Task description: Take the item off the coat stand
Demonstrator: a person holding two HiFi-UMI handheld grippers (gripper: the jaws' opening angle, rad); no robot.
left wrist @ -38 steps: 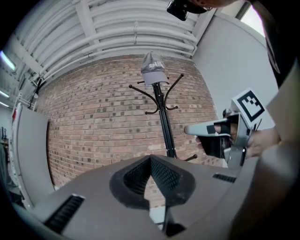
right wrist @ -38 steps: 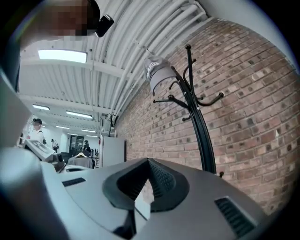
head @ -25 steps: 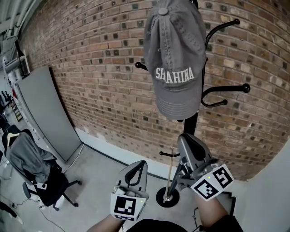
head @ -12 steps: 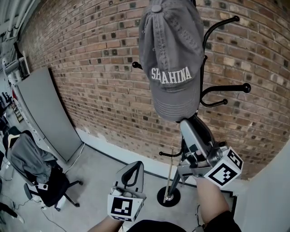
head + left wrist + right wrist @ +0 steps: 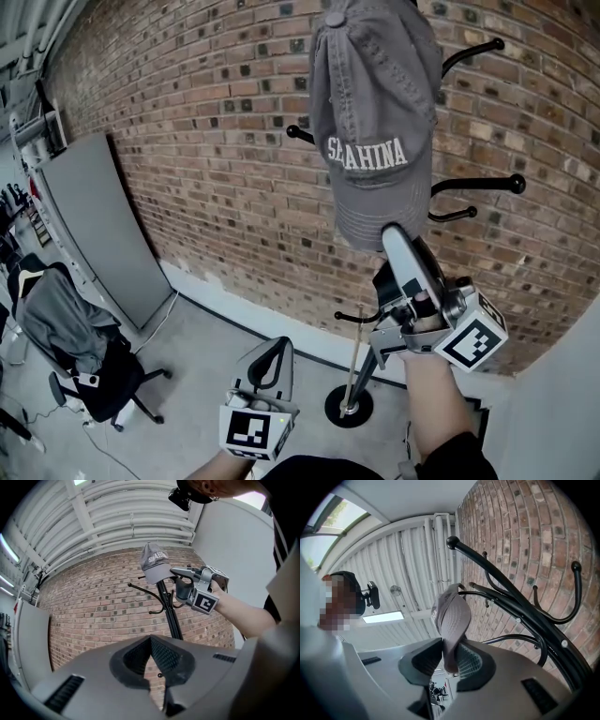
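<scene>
A grey baseball cap (image 5: 375, 122) with white lettering hangs on top of the black coat stand (image 5: 469, 183), brim down. My right gripper (image 5: 394, 234) points up at it from below. In the right gripper view the brim (image 5: 452, 616) fills the gap between the two pads; the jaws have just been closing on it and my right gripper (image 5: 450, 660) is shut on the brim. My left gripper (image 5: 277, 347) hangs low and to the left, apart from the stand, shut on nothing (image 5: 150, 639). The left gripper view shows the cap (image 5: 154, 566) and the stand's pole (image 5: 168, 613) ahead.
A brick wall (image 5: 216, 141) stands behind the coat stand, whose round base (image 5: 349, 409) rests on the floor. A grey panel (image 5: 98, 234) leans on the wall at left. An office chair (image 5: 66, 347) with a grey garment stands lower left. A white wall (image 5: 562, 394) is close on the right.
My right gripper has risen from beside the pole to the cap's brim, rolled, and its jaws now hold the brim between them. The left gripper has hardly moved.
</scene>
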